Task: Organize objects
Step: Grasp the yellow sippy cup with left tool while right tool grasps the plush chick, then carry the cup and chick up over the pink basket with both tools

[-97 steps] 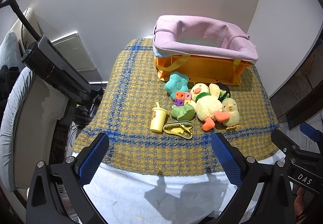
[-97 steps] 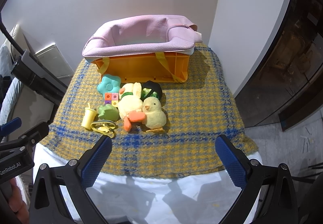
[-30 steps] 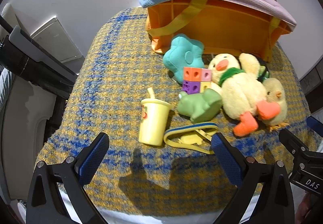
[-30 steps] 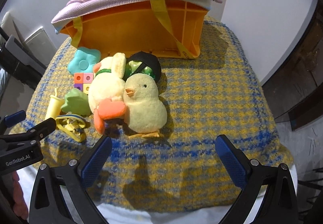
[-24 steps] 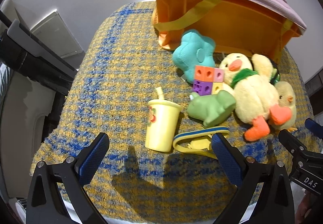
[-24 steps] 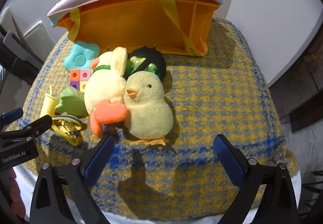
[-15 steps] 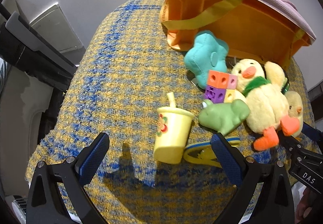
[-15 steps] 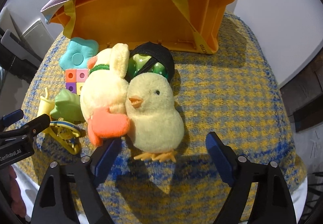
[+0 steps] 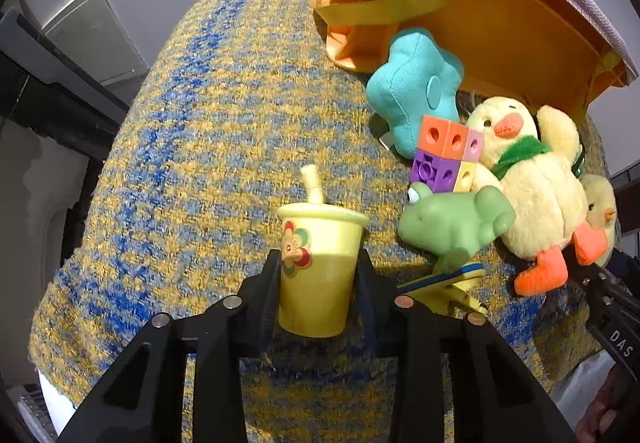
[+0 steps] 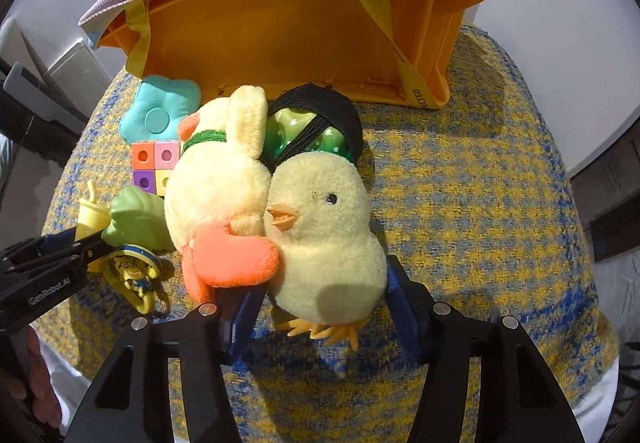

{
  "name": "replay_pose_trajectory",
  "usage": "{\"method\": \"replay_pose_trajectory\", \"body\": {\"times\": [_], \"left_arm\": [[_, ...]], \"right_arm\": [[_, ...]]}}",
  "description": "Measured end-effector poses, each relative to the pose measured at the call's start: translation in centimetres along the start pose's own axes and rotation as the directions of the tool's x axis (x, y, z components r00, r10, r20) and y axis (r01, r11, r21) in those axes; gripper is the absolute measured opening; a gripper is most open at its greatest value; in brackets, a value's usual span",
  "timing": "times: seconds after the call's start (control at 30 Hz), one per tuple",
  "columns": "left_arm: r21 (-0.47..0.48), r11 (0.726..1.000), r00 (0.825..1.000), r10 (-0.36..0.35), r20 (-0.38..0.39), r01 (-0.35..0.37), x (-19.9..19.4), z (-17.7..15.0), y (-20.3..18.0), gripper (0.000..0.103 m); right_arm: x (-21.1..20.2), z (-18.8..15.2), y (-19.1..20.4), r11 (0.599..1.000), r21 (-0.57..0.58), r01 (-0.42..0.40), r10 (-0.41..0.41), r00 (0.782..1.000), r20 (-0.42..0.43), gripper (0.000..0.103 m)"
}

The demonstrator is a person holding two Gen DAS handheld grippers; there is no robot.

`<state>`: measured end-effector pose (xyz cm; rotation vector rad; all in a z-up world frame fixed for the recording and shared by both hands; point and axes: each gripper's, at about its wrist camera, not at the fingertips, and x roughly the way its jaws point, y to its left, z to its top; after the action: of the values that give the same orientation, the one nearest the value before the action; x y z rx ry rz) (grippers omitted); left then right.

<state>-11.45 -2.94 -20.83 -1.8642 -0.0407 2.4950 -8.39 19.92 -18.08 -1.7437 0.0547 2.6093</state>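
My left gripper (image 9: 318,275) is shut on the yellow toy cup (image 9: 318,263) with a straw, which stands on the checked cloth (image 9: 208,147). My right gripper (image 10: 320,307) is closed around the small yellow chick plush (image 10: 328,235), its pads against both sides. Beside the chick lie a larger duck plush (image 10: 216,199), a green frog (image 9: 452,223), colored cubes (image 9: 448,155), a teal flower cushion (image 9: 412,87), a yellow clip (image 9: 444,287) and a green ball in black netting (image 10: 316,123). An orange basket (image 10: 280,27) with a pink liner stands behind them.
The cloth-covered table drops off at its front and side edges. A white wall rises behind the basket. A dark stand (image 9: 52,91) is off the table's left side. The left gripper's body (image 10: 44,275) shows at the left of the right wrist view.
Both grippers moved forward and down to the toys. The left jaws closed onto the yellow cup. The right jaws closed in around the chick plush.
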Motion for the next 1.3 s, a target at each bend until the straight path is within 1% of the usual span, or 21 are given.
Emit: {"method": "replay_pose_trajectory", "body": {"times": [0.1,0.27,0.63,0.7,0.73,0.8,1.03,1.3], "left_arm": [[-0.006,1.0,1.0,-0.003,0.007,0.003,-0.5,-0.3,0.0,0.034],[0.007,1.0,0.999,-0.002,0.047,0.002,-2.4,-0.7,-0.3,0.034],[0.031,1.0,0.988,-0.011,0.155,0.006,-7.8,-1.3,-1.2,0.034],[0.036,0.999,0.985,-0.009,0.172,0.002,-8.4,-0.8,-2.2,0.034],[0.038,0.999,0.984,-0.008,0.178,0.002,-8.5,0.7,-2.6,0.034],[0.041,0.999,0.981,-0.007,0.195,-0.001,-9.8,0.0,-2.6,0.034],[0.057,0.998,0.967,-0.007,0.255,-0.008,-13.7,0.7,-3.8,0.034],[0.076,0.997,0.952,-0.019,0.304,-0.004,-15.6,3.5,-4.5,0.034]], "right_arm": [[-0.7,-0.4,-0.2,1.0,0.004,0.008,-0.008,1.0,0.012,0.058],[-2.3,-1.0,-0.2,1.0,0.012,0.008,-0.009,0.999,0.038,0.058],[-7.6,0.2,-0.7,1.0,0.018,0.005,-0.008,0.99,0.143,0.058],[-8.3,0.5,-0.7,1.0,0.018,0.004,-0.007,0.987,0.161,0.058],[-8.8,0.5,-0.8,1.0,0.018,0.002,-0.005,0.985,0.17,0.058],[-9.5,0.6,-0.9,1.0,0.02,-0.002,-0.001,0.983,0.186,0.058],[-11.9,1.8,-1.1,1.0,0.016,-0.007,0.003,0.969,0.245,0.058],[-14.0,4.3,-1.0,1.0,0.007,-0.013,0.011,0.953,0.302,0.058]]}}
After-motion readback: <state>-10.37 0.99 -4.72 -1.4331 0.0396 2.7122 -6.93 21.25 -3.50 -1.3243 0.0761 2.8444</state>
